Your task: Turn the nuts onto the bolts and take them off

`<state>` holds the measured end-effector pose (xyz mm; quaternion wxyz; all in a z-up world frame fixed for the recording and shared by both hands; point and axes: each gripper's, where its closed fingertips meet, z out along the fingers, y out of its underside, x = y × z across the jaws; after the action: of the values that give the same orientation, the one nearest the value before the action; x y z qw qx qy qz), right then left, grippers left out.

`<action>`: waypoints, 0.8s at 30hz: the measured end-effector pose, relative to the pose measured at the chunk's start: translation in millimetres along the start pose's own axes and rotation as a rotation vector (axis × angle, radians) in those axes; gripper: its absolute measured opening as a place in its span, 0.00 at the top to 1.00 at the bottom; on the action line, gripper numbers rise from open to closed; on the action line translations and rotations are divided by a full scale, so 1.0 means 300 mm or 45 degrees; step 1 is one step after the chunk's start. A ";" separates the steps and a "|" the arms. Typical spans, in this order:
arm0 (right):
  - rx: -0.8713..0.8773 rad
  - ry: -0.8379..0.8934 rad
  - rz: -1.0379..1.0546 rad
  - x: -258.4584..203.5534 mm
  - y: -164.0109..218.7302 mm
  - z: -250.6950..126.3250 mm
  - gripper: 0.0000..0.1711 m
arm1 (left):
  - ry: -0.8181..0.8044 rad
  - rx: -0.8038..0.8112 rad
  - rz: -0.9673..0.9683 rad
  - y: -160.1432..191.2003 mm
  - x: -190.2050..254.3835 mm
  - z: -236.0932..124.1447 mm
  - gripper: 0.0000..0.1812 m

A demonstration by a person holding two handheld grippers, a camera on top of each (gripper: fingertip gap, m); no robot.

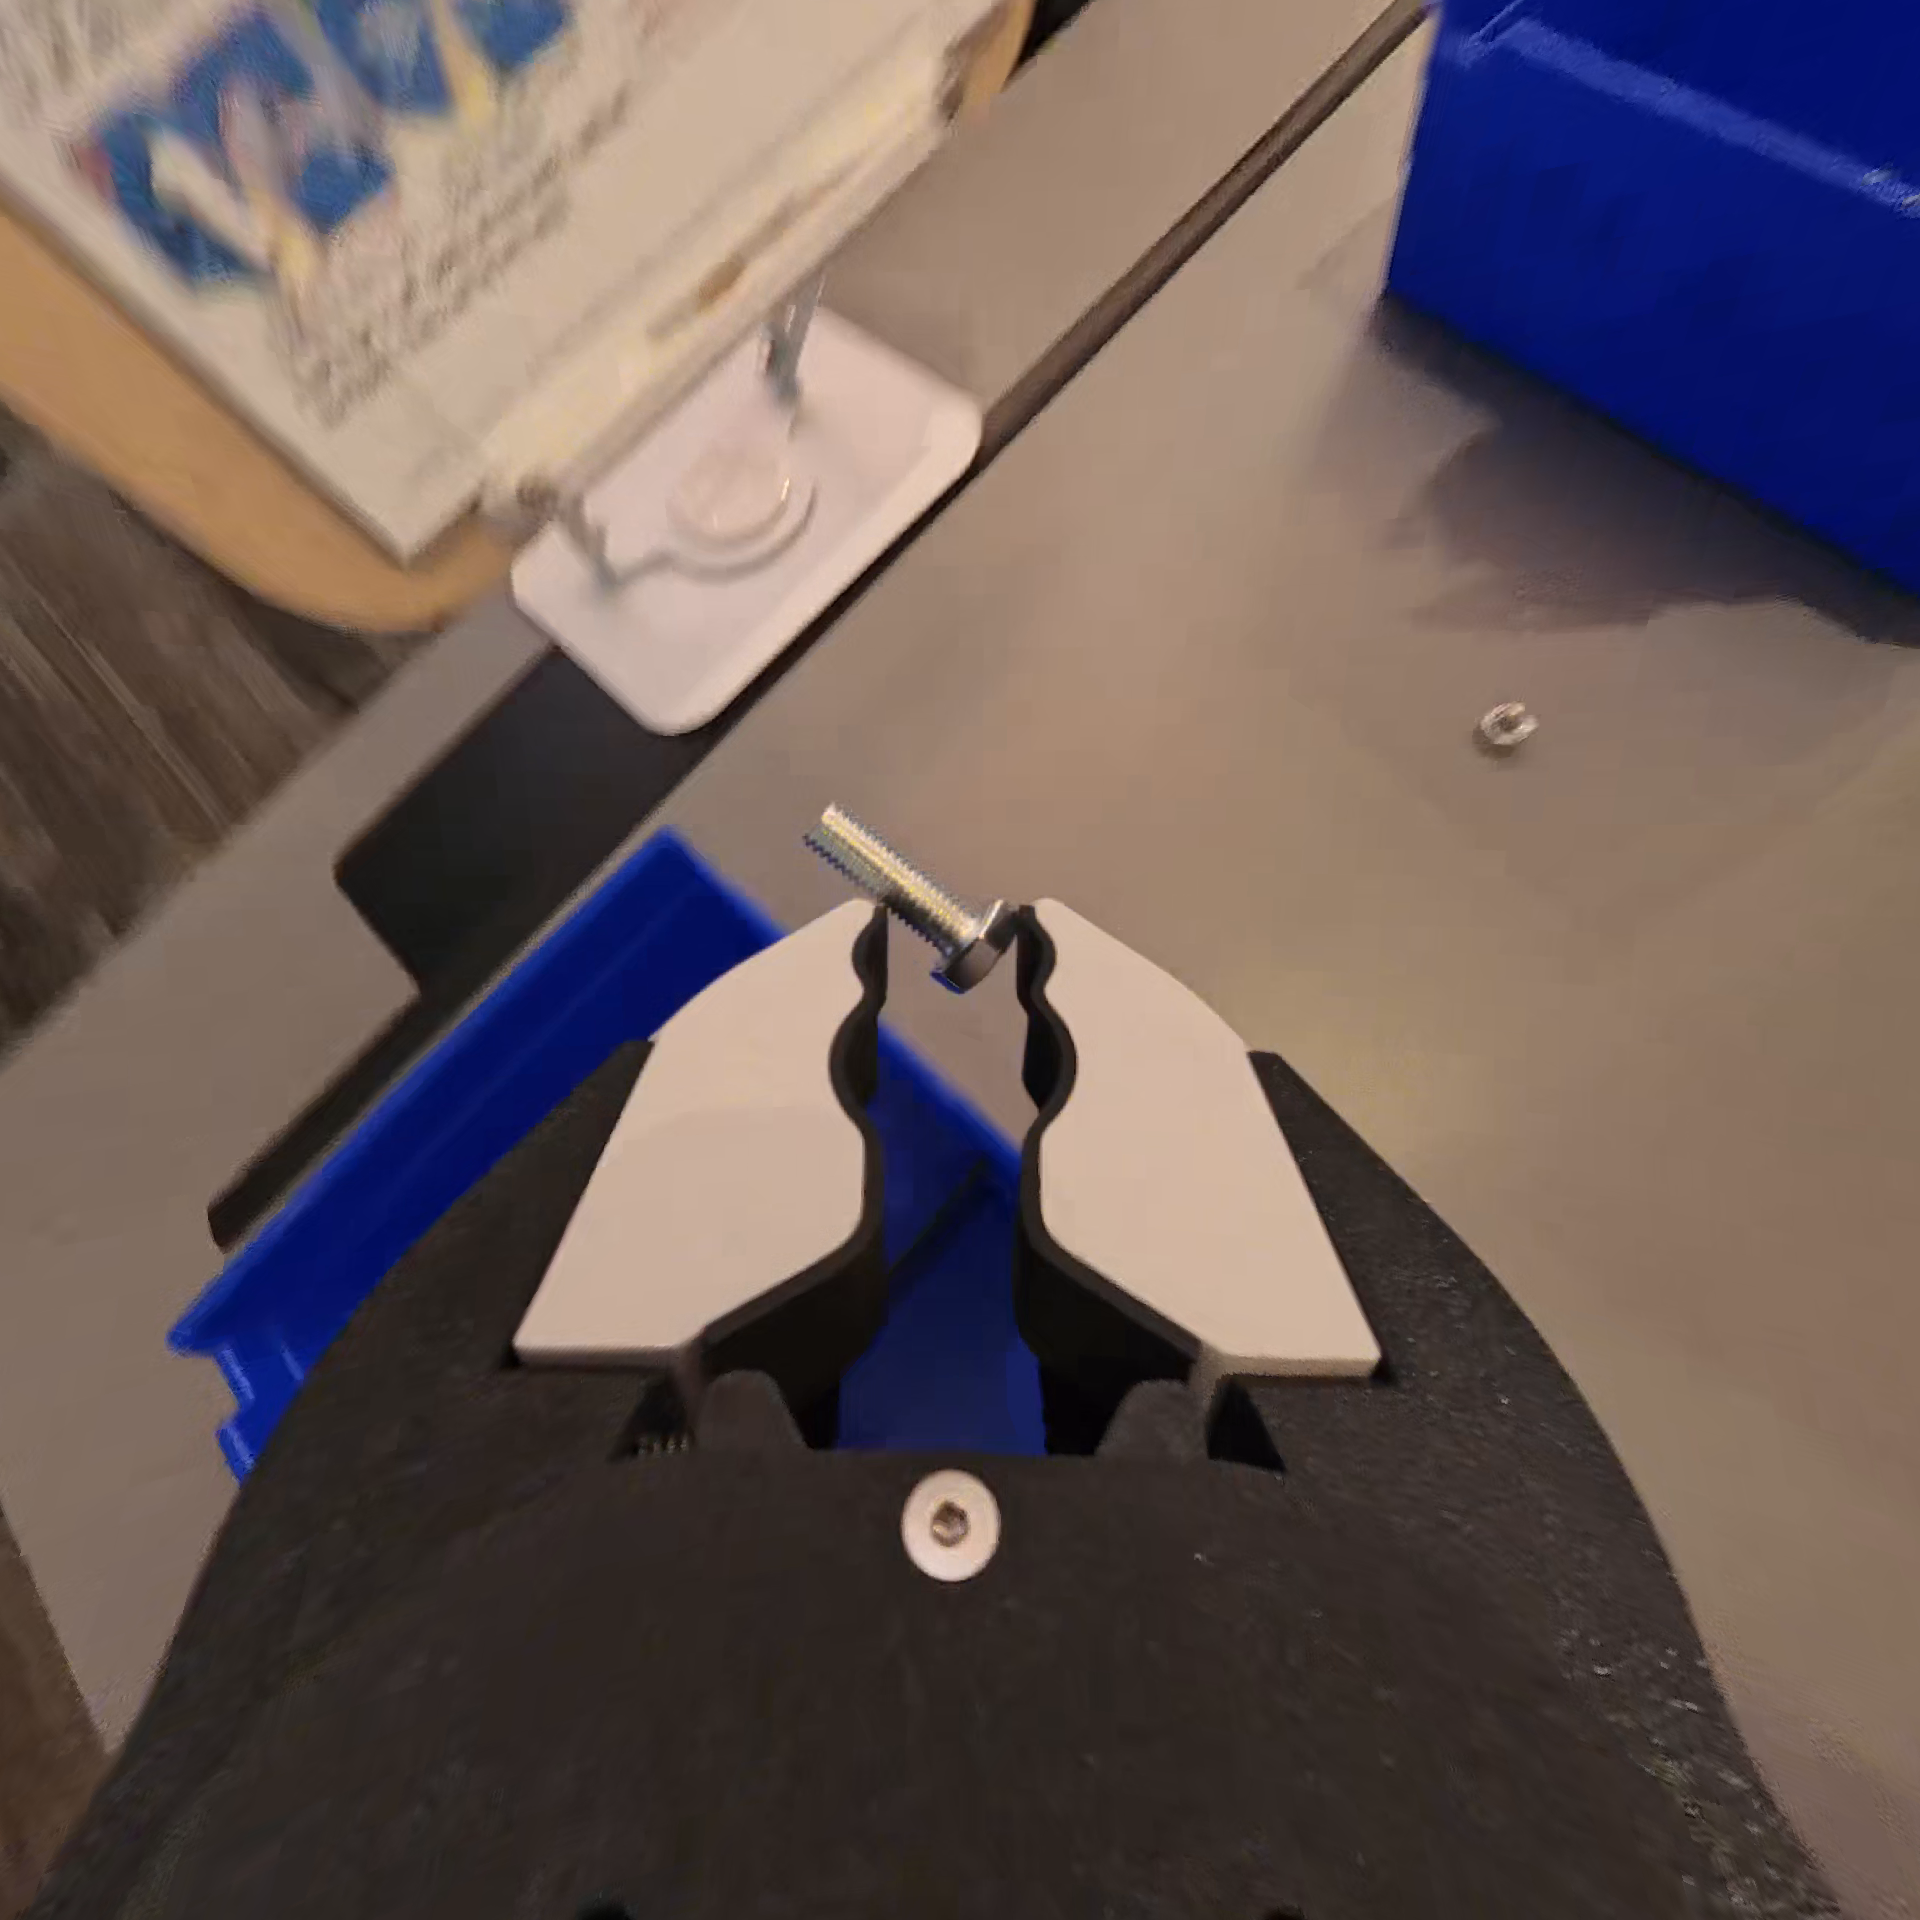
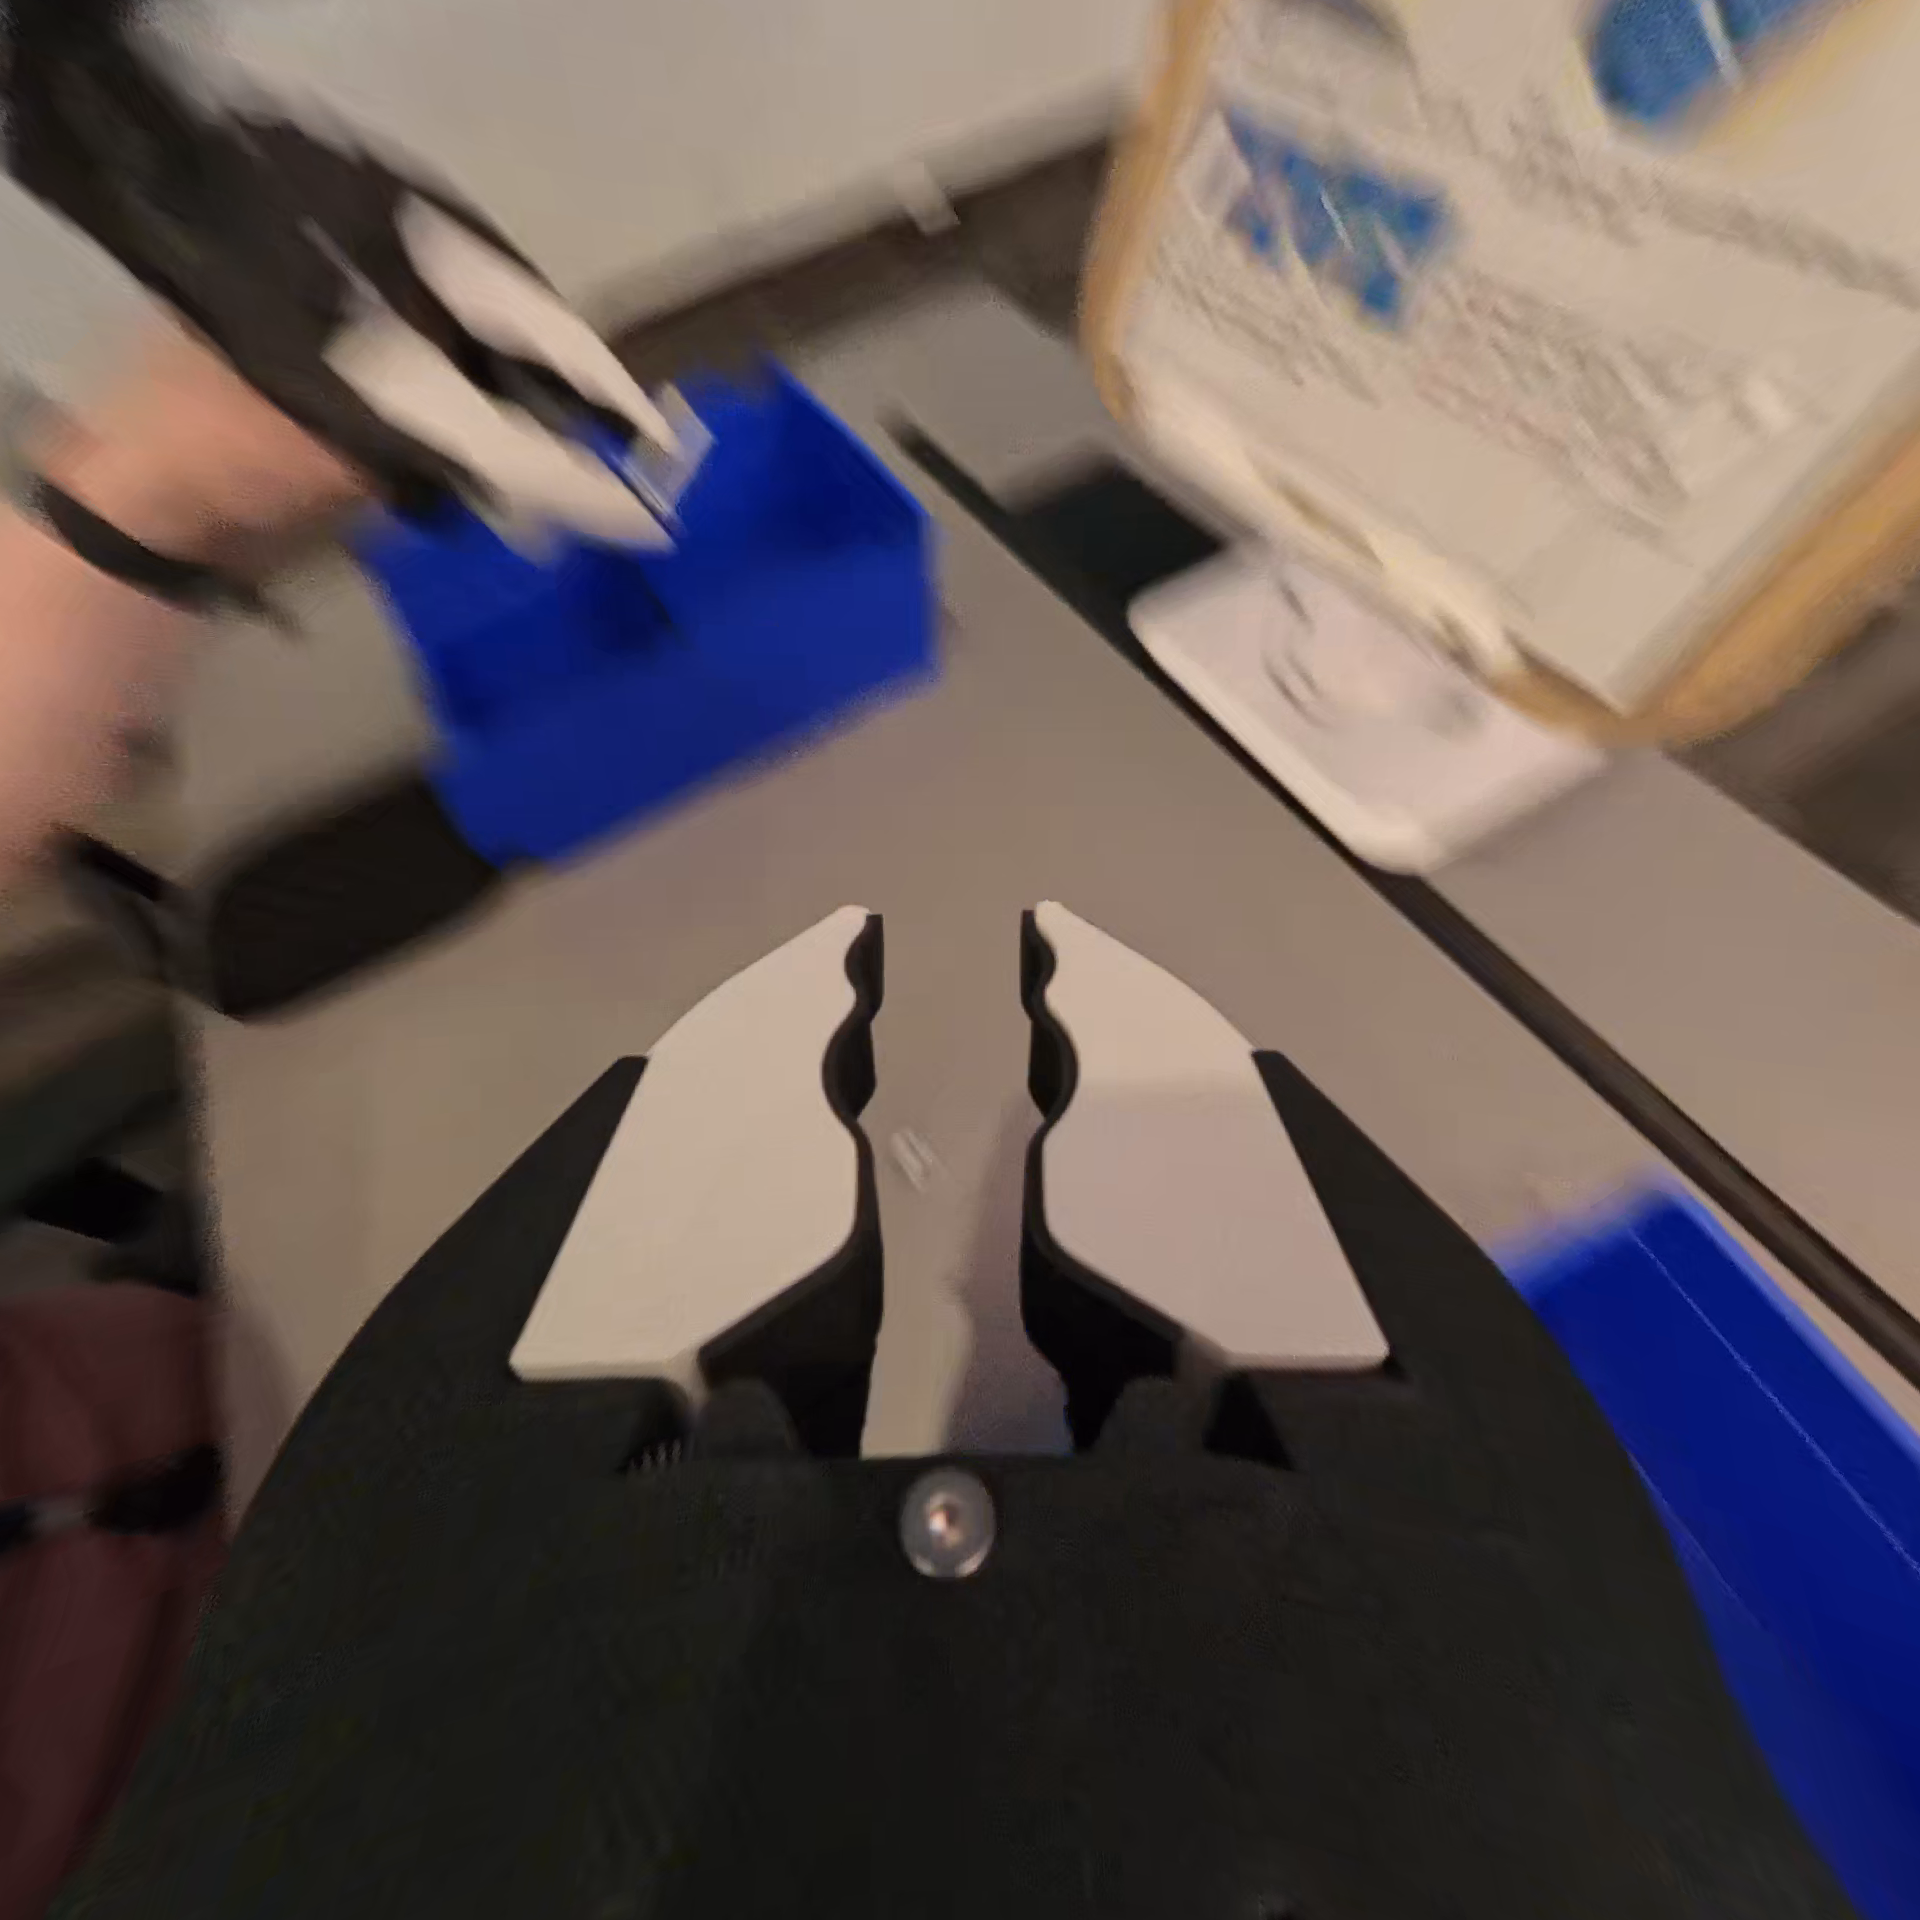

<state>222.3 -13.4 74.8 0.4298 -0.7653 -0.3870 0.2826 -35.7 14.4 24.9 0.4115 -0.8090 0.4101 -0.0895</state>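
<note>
My left gripper (image 1: 951, 914) holds a silver bolt (image 1: 904, 894) at its fingertips, in the air above a small blue bin (image 1: 468, 1143). The bolt's head rests against the right finger and its threaded shaft points up and left. A small silver nut (image 1: 1501, 727) lies on the grey table, apart to the right. My right gripper (image 2: 951, 920) is open and empty, low over the table. A small blurred metallic piece (image 2: 914, 1153) lies on the table between its fingers. The left gripper (image 2: 655, 478) also shows blurred, far left, over the blue bin (image 2: 675, 644).
A larger blue bin (image 1: 1662, 260) stands at the back right and shows again in the right wrist view (image 2: 1714, 1455). A sign stand with a white base (image 1: 748, 540) sits at the table's edge. A person's hand (image 2: 156, 520) holds the left gripper. The tips of one gripper are about 25 cm away from the tips of the other. The small silver nut (image 1: 1501, 727) is about 25 cm from both grippers' fingertips.
</note>
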 end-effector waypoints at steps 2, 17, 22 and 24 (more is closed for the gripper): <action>0.300 -0.276 0.099 -0.114 -0.135 0.040 0.85 | -0.019 0.108 0.101 -0.081 0.096 -0.005 0.87; 0.306 -0.699 0.448 -0.264 -0.128 0.306 0.86 | -0.060 0.292 0.456 -0.276 0.416 0.076 0.87; 0.278 -0.775 0.452 -0.282 -0.115 0.318 0.94 | -0.047 0.320 0.467 -0.282 0.423 0.084 0.87; 0.295 -0.780 0.440 -0.275 -0.119 0.314 0.94 | -0.055 0.325 0.456 -0.281 0.416 0.087 0.87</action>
<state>93.2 -29.0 69.8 0.3236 -0.6455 -0.3283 0.6090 107.4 -34.9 46.3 0.5287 -0.6664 0.5234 -0.0488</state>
